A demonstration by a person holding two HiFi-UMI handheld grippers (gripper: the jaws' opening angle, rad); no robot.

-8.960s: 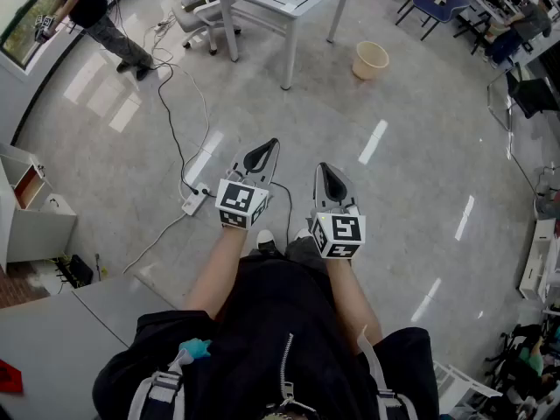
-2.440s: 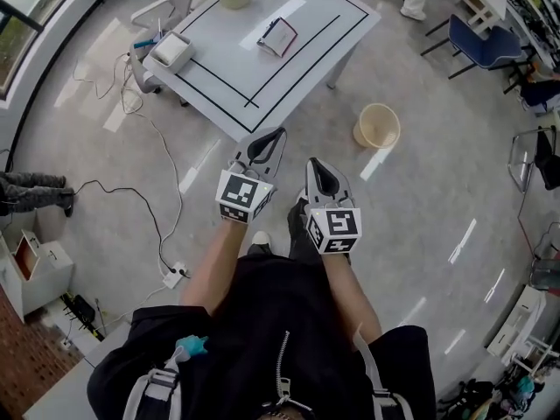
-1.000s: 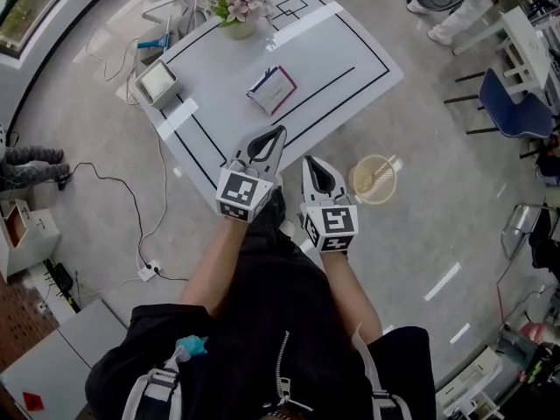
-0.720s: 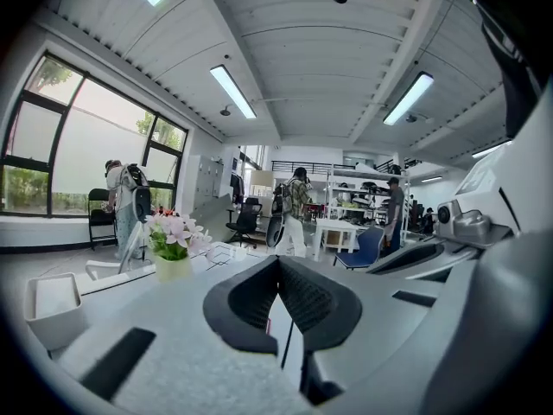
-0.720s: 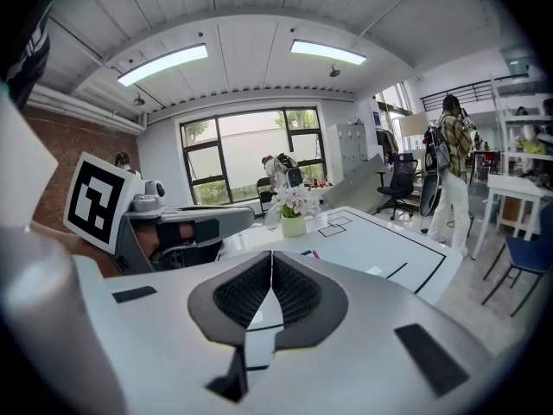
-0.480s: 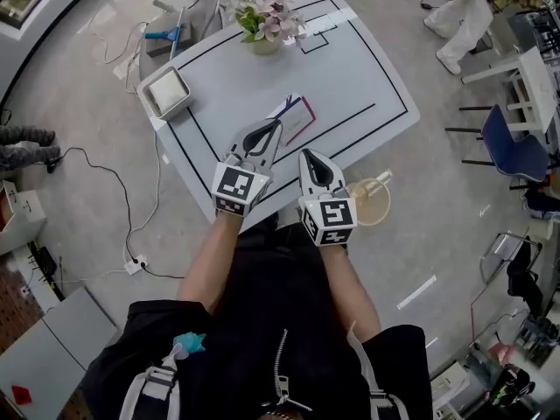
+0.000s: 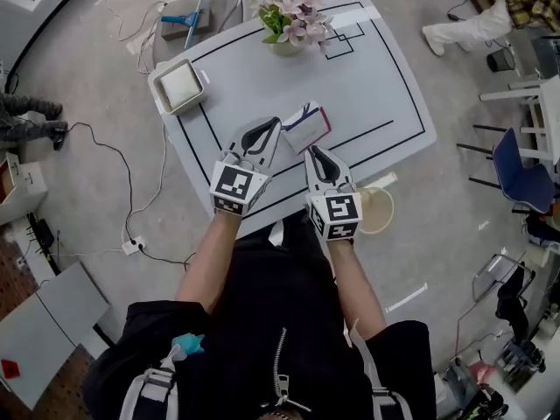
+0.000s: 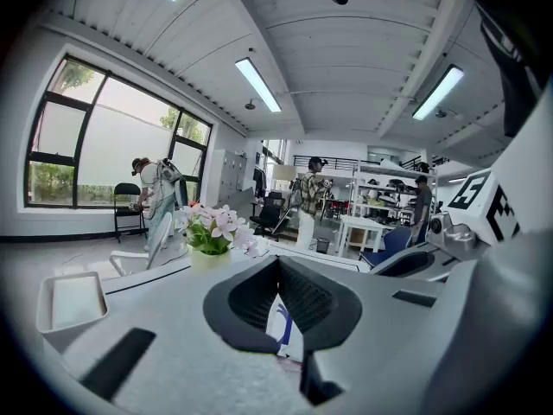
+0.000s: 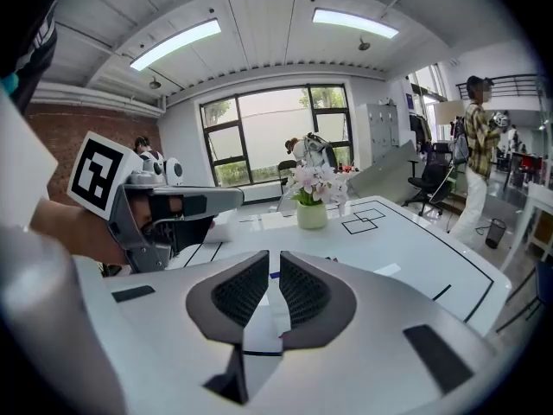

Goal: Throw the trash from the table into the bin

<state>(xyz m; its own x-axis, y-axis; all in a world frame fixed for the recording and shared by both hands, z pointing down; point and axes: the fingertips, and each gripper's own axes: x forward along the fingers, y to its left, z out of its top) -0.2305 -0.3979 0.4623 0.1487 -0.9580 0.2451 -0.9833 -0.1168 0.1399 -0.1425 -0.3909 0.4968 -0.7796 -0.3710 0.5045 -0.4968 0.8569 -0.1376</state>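
The trash is a flat white packet (image 7: 306, 128) with red and blue edges, lying on the white table (image 7: 367, 86) marked with black lines. My left gripper (image 7: 269, 128) is shut and empty, its tips just left of the packet. In the left gripper view the packet (image 8: 281, 331) shows just past the shut jaws of the left gripper (image 8: 278, 266). My right gripper (image 7: 317, 153) is shut and empty, hovering over the table's near edge just short of the packet; its pads (image 9: 246, 288) nearly touch. The beige bin (image 7: 378, 213) stands on the floor beside the table, right of my right gripper.
A pot of pink flowers (image 7: 293, 16) stands at the table's far side and a white square tray (image 7: 179, 86) at its left corner. A cable and power strip (image 7: 131, 246) lie on the floor at left. A blue chair (image 7: 521, 178) stands at right.
The person has walked up to the table. Both shut grippers have come forward over its near edge, close to the packet. The bin now lies right of the right gripper.
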